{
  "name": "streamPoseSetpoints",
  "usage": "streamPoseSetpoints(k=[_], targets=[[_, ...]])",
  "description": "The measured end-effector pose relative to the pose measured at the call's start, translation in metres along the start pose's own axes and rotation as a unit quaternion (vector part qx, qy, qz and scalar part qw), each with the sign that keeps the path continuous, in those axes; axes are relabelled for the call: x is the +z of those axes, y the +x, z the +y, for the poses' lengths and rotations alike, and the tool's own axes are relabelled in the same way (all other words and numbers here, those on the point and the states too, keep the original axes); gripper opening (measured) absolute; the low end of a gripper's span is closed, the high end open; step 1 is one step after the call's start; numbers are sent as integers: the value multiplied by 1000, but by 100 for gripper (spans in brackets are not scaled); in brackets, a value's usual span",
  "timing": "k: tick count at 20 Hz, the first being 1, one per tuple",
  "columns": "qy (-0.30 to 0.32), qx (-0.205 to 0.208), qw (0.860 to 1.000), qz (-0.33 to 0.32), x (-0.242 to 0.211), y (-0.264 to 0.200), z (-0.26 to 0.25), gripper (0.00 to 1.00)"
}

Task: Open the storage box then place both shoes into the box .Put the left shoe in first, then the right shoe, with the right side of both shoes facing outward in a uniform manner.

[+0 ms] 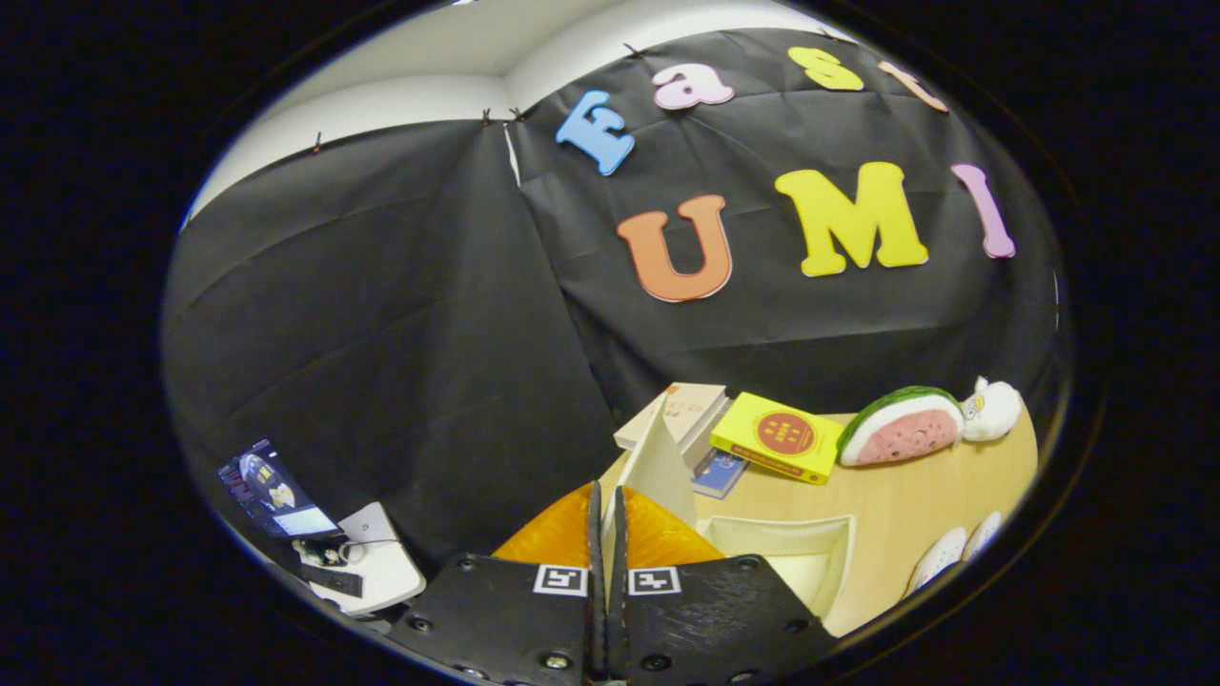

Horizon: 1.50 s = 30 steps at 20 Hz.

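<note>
- Here the storage box (796, 557) sits on the tabletop (915, 505) just ahead and to the right of the fingers, its pale interior showing
- Its lid (658, 467) stands raised, a thin white panel rising from between the fingers and tilting up toward the books
- The hand-held gripper (606, 534) has its two fingers drawn almost together with the lid's lower edge pinched between them, so it looks clamped on that panel
- Beyond the box, near the far right edge of the tabletop, lie the two shoes (953, 557), pale soles side by side, well apart from the fingers; neither is in the box yet
- Farther back rest a yellow book (780, 436), a stack of books (681, 414) beside it, a watermelon-slice plush (901, 427) and a small white toy (991, 410) touching it
- As I judge it, the opening step is under way; the risk is the thin lid slipping out of the narrow pinch and dropping shut, or the light box being dragged or tipped if the lid is pulled further than its hinge allows
- Swinging the lid too far back could also knock the books standing just behind it
</note>
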<state>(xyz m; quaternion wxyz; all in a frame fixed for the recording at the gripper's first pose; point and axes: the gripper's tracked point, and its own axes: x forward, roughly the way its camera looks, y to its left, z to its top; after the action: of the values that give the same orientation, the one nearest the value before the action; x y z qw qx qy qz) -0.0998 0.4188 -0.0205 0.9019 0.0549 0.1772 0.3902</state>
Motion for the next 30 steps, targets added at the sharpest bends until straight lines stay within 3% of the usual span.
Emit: streamPoseSetpoints(k=[2,3,7,8,9,13,16,19,30], targets=[[-12,17,1000,8,-6,11,29,2],[-21,25,999,12,-11,19,42,13],[-53,44,998,7,-12,28,68,35],[-56,43,998,4,-10,30,69,42],[-57,37,998,1,-8,30,68,55],[-55,-3,998,-13,-2,30,44,76],[-76,-42,996,-21,1,20,11,84],[-92,-86,992,-26,1,-1,-41,85],[-27,-222,973,-56,9,-118,-237,87]])
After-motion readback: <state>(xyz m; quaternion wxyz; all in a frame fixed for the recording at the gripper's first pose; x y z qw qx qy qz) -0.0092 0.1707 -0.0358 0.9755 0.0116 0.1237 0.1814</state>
